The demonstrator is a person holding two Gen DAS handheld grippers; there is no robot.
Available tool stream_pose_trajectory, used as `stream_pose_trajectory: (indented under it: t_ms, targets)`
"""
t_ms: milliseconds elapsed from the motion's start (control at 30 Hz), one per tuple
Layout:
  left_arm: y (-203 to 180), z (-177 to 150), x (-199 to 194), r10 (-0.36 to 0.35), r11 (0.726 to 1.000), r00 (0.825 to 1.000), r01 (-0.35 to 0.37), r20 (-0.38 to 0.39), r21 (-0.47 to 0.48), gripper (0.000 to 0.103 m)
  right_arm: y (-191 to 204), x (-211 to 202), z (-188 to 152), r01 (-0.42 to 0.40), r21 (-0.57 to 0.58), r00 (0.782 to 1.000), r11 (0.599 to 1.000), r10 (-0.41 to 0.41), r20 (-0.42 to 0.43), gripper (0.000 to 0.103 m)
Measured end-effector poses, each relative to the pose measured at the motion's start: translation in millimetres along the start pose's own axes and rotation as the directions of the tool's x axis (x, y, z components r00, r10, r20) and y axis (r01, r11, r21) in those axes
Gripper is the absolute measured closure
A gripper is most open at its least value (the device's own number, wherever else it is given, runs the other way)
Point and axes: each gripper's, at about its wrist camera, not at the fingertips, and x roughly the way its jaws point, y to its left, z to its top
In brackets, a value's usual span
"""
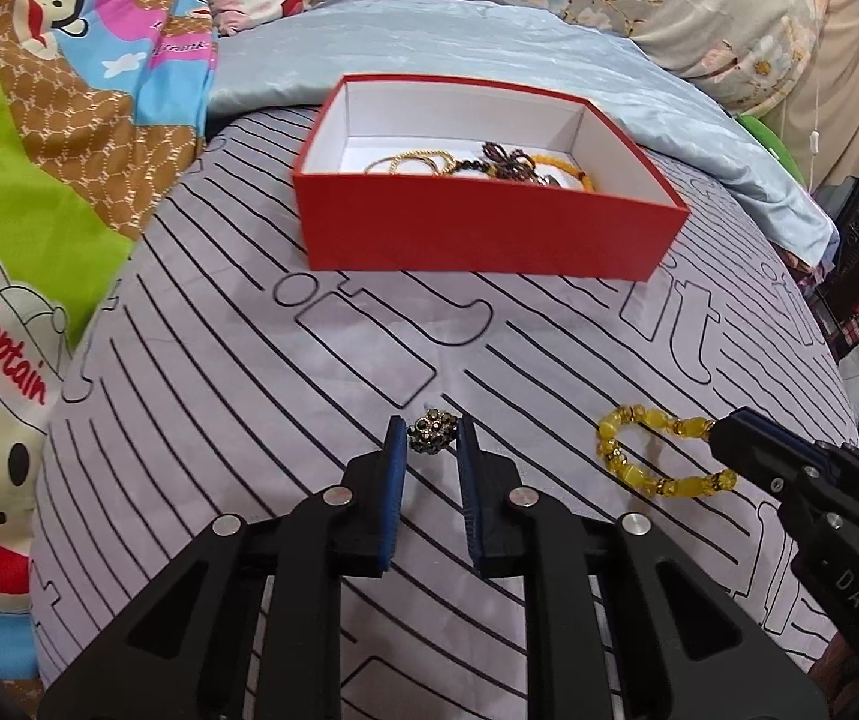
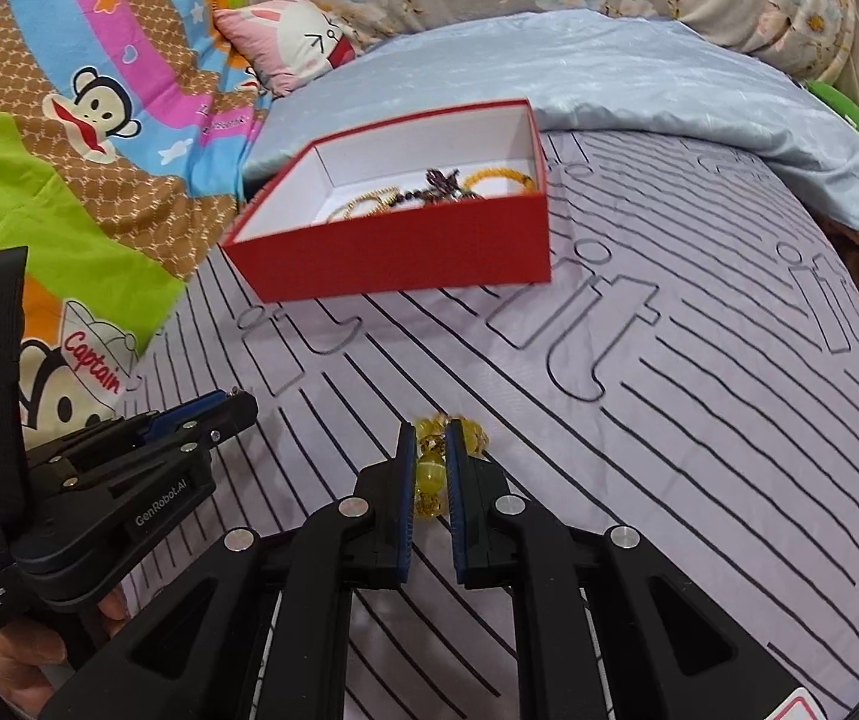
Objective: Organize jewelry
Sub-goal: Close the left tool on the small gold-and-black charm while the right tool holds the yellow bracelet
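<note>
My left gripper (image 1: 429,433) is closed around a small dark beaded ball ornament (image 1: 433,432) lying on the striped bedsheet; its blue pads touch both sides. My right gripper (image 2: 429,447) is closed on a yellow bead bracelet (image 2: 436,462), which also shows in the left wrist view (image 1: 651,456) with the right gripper's tip (image 1: 729,438) on its right end. An open red box (image 1: 489,228) with a white inside holds several bracelets and necklaces (image 1: 489,165); it also shows in the right wrist view (image 2: 393,240), beyond both grippers.
The striped lilac sheet (image 1: 249,420) covers the bed. A light blue quilt (image 1: 489,42) lies behind the box. A cartoon monkey blanket (image 1: 39,180) is at the left, and a pink rabbit pillow (image 2: 297,36) at the back.
</note>
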Motion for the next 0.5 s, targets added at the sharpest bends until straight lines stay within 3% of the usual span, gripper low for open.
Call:
stream_pose_trajectory:
  t_ms: [500]
  targets:
    - [12, 35, -30, 0.028, 1.0, 0.998, -0.028, 0.061, -0.01, 0.087, 20, -23, 47, -0.04, -0.052, 0.994, 0.998, 0.045, 0.095, 0.094]
